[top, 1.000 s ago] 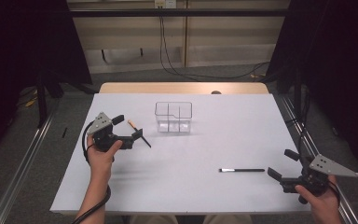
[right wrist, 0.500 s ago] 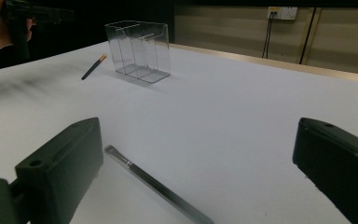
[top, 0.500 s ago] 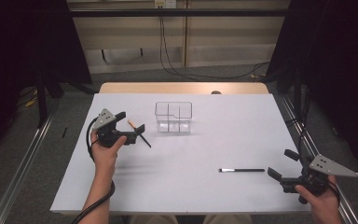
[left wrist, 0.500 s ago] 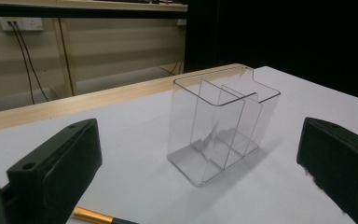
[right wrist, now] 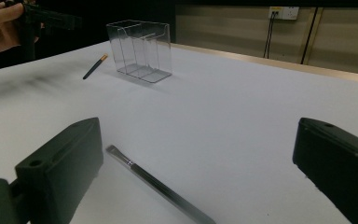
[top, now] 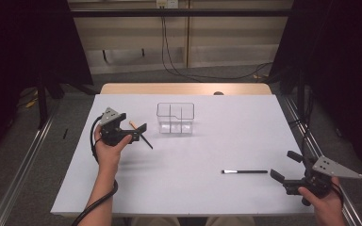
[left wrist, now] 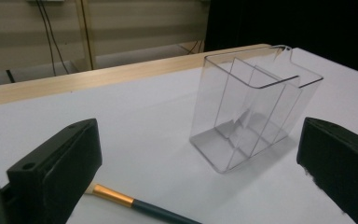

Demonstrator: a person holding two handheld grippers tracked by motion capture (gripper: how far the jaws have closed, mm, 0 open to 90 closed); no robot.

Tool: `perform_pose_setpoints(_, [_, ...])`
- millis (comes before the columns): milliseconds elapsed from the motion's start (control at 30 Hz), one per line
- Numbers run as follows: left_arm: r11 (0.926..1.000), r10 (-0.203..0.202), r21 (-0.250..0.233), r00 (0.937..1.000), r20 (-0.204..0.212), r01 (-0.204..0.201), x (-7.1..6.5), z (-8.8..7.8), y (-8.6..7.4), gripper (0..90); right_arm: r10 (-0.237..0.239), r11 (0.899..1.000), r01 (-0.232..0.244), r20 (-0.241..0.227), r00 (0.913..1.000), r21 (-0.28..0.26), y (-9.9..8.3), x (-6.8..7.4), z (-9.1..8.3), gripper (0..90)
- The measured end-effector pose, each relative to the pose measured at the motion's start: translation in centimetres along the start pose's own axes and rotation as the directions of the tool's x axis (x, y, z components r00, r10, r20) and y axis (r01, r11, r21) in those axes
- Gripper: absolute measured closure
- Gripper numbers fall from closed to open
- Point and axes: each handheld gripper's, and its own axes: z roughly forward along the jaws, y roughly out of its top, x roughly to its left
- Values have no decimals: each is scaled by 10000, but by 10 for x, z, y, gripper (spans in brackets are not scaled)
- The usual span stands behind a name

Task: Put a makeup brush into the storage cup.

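A clear plastic organizer [top: 175, 117] with several compartments stands upright on the white table [top: 217, 141]. A dark-handled brush with a gold ferrule [top: 143, 137] lies just left of it. My left gripper [top: 140, 133] hovers open over that brush, and the brush [left wrist: 135, 205] lies low between the jaws with the organizer [left wrist: 251, 112] beyond. A slim brush with a silver ferrule [top: 244, 172] lies on the table at the right. My right gripper [top: 284, 165] is open just right of it, holding nothing, with this brush [right wrist: 158, 186] by its left jaw.
The table's wooden far edge [top: 184, 88] runs behind the organizer. Metal rails [top: 19, 169] flank both sides of the table. In the right gripper view the organizer [right wrist: 140, 49], the gold-ferruled brush [right wrist: 94, 66] and the person's left hand [right wrist: 0, 23] lie far off.
My left gripper has moved a little forward and right, toward the organizer, over the gold-ferruled brush. The right gripper and both brushes have stayed put.
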Motion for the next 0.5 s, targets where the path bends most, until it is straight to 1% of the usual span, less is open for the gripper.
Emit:
perform_pose_setpoints(67, [9996, -135, 230, 9999, -103, 137, 1, 2, 1, 0, 0, 10000, 0, -4, 10000, 0, 0, 0, 0, 12])
perform_pose_setpoints(100, [9992, -302, 266, 9995, -103, 304, 2, 3, 1, 0, 2, 10000, -2, -4, 10000, 3, 0, 0, 0, 12])
perform_pose_setpoints(200, [9967, -480, 638, 9986, -226, 493, 3, 7, 1, 0, -7, 10000, 7, -1, 10000, -2, 0, 0, 0, 12])
perform_pose_setpoints(233, [9948, -420, 911, 9985, -341, 450, 4, 8, 1, 0, -3, 10000, 3, -3, 10000, 6, 0, 0, 0, 12])
perform_pose_setpoints(300, [9898, -522, 1299, 9976, -461, 578, 5, 10, 0, 0, 11, 10000, -11, -6, 10000, 3, 0, 0, 0, 12])
perform_pose_setpoints(333, [9861, -636, 1502, 9964, -560, 714, 5, 11, 0, 0, 6, 10000, -6, -9, 10000, 21, 0, 0, 0, 12])
perform_pose_setpoints(400, [9787, -670, 1894, 9952, -714, 795, 6, 14, 0, 0, -16, 10000, 16, -17, 10000, 24, 0, 0, 0, 12])
perform_pose_setpoints(467, [9665, -895, 2326, 9917, -921, 1089, 6, 17, 0, 0, -25, 10000, 25, -20, 10000, 31, 0, 0, 1, 12])
perform_pose_setpoints(500, [9598, -926, 2553, 9904, -1026, 1162, 6, 18, 1, 0, -21, 10000, 21, -27, 10000, 36, 0, 0, 1, 12])
